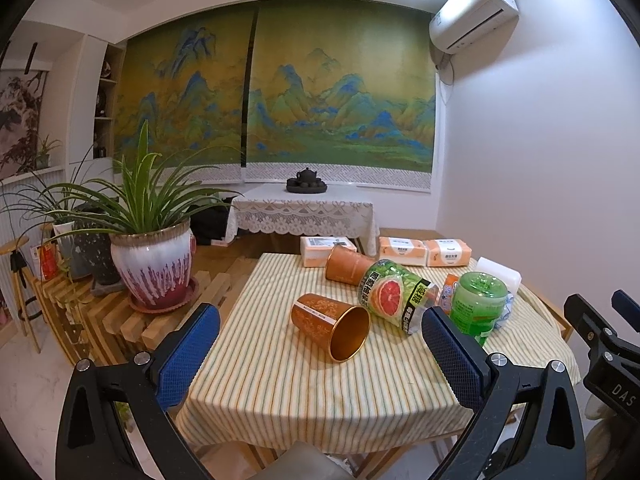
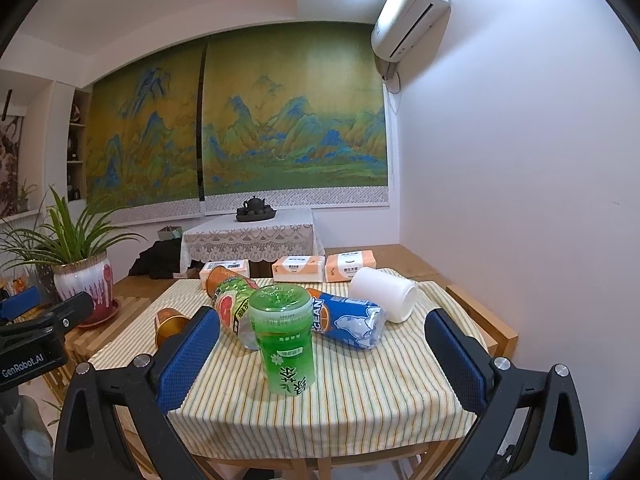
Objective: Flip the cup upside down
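Sideways, copper cup [image 1: 330, 326] mouth toward camera, left hand-held gripper [image 1: 320, 354] and right hand-held gripper [image 2: 324, 354] spread

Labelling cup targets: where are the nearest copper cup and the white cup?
copper cup [image 1: 320, 322]: left wrist view, on its patterned side wall.
white cup [image 2: 380, 290]: right wrist view, on its side wall.

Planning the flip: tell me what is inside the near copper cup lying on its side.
The copper cup shows a bare golden interior through its open mouth, nothing visible in it. The deepest part near its base is out of sight from here.
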Available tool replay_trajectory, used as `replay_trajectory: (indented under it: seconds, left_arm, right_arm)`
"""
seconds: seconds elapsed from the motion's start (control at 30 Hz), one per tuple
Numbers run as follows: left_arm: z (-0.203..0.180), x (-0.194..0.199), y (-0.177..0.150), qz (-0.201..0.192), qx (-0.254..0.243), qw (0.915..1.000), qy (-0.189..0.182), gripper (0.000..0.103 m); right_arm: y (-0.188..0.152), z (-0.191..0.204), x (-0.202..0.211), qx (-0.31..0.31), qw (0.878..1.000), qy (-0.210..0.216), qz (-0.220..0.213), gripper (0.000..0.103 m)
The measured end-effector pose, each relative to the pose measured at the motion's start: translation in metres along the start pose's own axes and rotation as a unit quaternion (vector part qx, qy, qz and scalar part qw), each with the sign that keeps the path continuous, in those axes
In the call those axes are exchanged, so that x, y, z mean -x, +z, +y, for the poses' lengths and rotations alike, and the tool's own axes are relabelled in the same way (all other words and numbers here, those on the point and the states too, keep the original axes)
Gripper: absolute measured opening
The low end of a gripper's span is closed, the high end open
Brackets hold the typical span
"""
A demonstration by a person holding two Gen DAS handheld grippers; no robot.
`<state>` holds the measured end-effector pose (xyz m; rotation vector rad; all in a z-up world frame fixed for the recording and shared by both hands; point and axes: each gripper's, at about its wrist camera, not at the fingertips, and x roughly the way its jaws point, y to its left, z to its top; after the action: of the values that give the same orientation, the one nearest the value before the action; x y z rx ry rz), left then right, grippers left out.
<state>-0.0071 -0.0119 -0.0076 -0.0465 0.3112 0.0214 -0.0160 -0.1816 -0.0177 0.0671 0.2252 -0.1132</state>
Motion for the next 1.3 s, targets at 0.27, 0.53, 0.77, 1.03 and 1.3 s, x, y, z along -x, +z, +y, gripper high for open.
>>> replay_trajectory:
  seconds: [0.27,0.53,0.77,1.03,1.3]
  left_arm:
    - [-0.0015,-0.0011,-0.0005,0.002,-0.001,1.0000,-0.003,0.102]
    - [-0.0015,-0.0018,-0.0001,0.004,0.000,1.0000,-0.003,0.102]
    - [-0.0004,-0.0030,0.0005,0.005,0.004,1.0000,-0.003,0.102]
    - [-0.0002,-0.0036,-0.0005,0.007,0.003,1.0000,-0.006,0.102]
    - [-0.0014,-0.0038,-0.0008,0.007,0.003,1.0000,-0.006,0.102]
  right_arm:
    - [0.0019,-0.0012,0.0002,0.000,1.000,-0.002,-0.002,0.101]
    - [0.0032,-0.0019,0.0011,-0.001,1.000,-0.005,-0.007,0.101]
    - [0.0030,-0.0022,0.0011,-0.001,1.000,-0.006,-0.007,0.101]
    - [0.0023,-0.0036,0.0018,-0.005,1.000,-0.005,-0.005,0.101]
    - [0.0022,-0.0060,0.0001,-0.005,1.000,-0.005,-0.004,0.101]
